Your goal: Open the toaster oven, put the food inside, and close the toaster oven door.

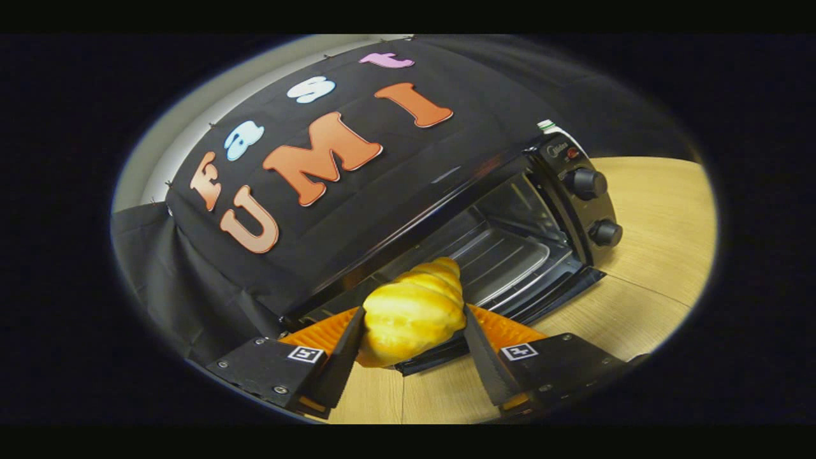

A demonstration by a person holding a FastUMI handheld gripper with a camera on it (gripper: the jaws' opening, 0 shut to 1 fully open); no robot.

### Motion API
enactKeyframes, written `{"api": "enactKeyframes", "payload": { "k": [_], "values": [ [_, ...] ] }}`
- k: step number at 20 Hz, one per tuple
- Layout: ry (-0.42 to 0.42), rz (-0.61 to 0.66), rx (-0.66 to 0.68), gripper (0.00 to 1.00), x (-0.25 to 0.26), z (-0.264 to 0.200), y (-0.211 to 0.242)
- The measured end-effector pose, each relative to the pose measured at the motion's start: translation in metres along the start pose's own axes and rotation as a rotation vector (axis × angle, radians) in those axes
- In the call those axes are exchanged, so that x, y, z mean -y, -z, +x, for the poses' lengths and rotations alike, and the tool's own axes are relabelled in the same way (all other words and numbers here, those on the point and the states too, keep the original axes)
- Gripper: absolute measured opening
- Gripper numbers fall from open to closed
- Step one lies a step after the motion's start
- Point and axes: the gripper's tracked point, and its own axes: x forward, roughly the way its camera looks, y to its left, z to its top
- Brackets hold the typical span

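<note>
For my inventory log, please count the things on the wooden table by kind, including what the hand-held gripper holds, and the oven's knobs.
Toaster oven, door open: 1
Knobs on the oven: 2
Baking tray inside the oven: 1
Croissant, pressed between both fingers of the hand-held gripper: 1
Wooden table: 1
Total: 6

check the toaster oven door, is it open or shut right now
Open. The toaster oven shows its bare inside and tray, with the door folded down below the croissant held in the gripper.
</note>
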Motion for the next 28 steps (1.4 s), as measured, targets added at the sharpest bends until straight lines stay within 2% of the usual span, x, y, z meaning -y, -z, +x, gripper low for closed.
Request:
{"api": "enactKeyframes", "payload": {
  "k": [4, 8, 11, 12, 15, 17, 19, 24, 28],
  "values": [
    [-0.084, 0.059, -0.002, 0.86, -0.012, 0.019, -0.002],
    [-0.106, 0.028, -0.03, 0.89, -0.016, 0.037, 0.005],
    [-0.056, -0.021, -0.02, 0.95, -0.008, 0.03, 0.002],
    [-0.065, -0.021, -0.007, 0.98, -0.011, 0.024, -0.001],
    [-0.046, -0.023, 0.012, 0.98, -0.005, 0.013, -0.007],
    [-0.079, 0.014, 0.015, 0.98, -0.011, -0.005, -0.01],
    [-0.095, -0.007, 0.043, 0.98, -0.017, -0.028, -0.017],
    [-0.073, -0.167, 0.089, 0.98, -0.007, -0.09, -0.03],
    [0.003, -0.32, 0.078, 0.98, 0.021, -0.124, -0.024]
  ]
}}
